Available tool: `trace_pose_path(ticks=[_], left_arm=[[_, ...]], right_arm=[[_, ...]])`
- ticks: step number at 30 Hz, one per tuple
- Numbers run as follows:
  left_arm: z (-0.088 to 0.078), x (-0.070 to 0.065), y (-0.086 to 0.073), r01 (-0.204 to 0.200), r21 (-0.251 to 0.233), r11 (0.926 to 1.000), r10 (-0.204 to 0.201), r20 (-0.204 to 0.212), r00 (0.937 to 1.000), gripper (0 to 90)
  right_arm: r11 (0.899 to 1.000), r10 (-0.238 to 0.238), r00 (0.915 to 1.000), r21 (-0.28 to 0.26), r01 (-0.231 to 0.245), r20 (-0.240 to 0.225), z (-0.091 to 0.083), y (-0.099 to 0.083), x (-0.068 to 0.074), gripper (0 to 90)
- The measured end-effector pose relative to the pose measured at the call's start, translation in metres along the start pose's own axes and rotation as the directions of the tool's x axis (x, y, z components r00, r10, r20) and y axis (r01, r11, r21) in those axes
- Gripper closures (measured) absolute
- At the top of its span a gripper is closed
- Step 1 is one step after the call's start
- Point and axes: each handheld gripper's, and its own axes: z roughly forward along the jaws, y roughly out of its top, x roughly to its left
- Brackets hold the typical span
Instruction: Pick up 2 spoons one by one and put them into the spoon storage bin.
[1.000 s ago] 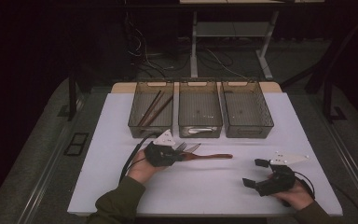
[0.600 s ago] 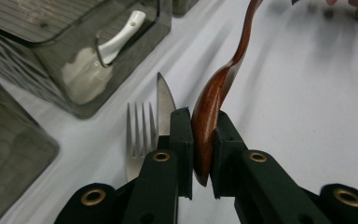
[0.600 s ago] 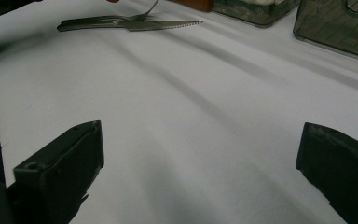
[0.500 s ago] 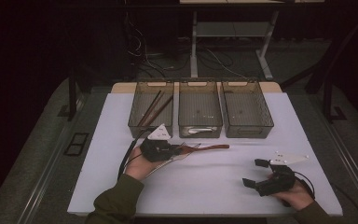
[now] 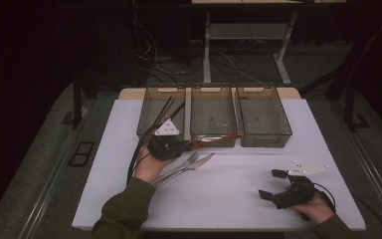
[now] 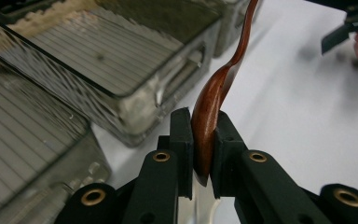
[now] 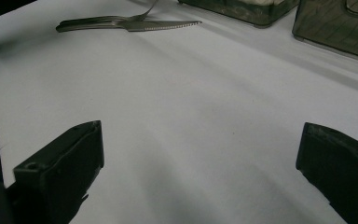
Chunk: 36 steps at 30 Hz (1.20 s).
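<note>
Leftmost, the smoky clear plastic bin with dark chopsticks is sitting beside the left gripper, which is pinching a reddish-brown wooden spoon by its bowl, the handle reaching along the middle bin front wall. Risk, as I judge it: the long handle is levering in a narrow grip, so it may twist loose or catch the bin rim. Steel fork and knife are lying just below. Far right, the right gripper is idling wide open, empty.

Black left gripper with grey triangular plate and brass-ringed screw holes; olive-green sleeve.
</note>
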Motion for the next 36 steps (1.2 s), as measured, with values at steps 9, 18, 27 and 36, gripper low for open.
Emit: trace_pose_path(ticks=[9,18,27,36], left_arm=[[0.006,0.015,0.028,0.018,-0.017,0.9997,-0.019,-0.055,0.9983,80.6],[0.026,0.031,0.041,0.060,-0.014,0.9981,-0.061,-0.101,0.9930,80.6],[0.050,0.040,0.047,0.099,0.011,0.9950,-0.096,-0.158,0.9827,80.6],[0.065,0.046,0.045,0.149,0.016,0.9887,-0.143,-0.204,0.9686,80.3]], right_arm=[[1.000,-0.005,1.0000,-0.002,0.005,0.000,0.000,0.000,-0.001,0.6],[1.000,-0.003,1.0000,-0.003,0.003,-0.001,0.000,0.000,-0.001,0.6],[1.000,-0.004,1.0000,-0.005,0.004,0.000,0.000,0.000,-0.001,0.6],[1.000,-0.005,1.0000,-0.008,0.005,-0.004,-0.001,0.000,-0.001,0.6]])
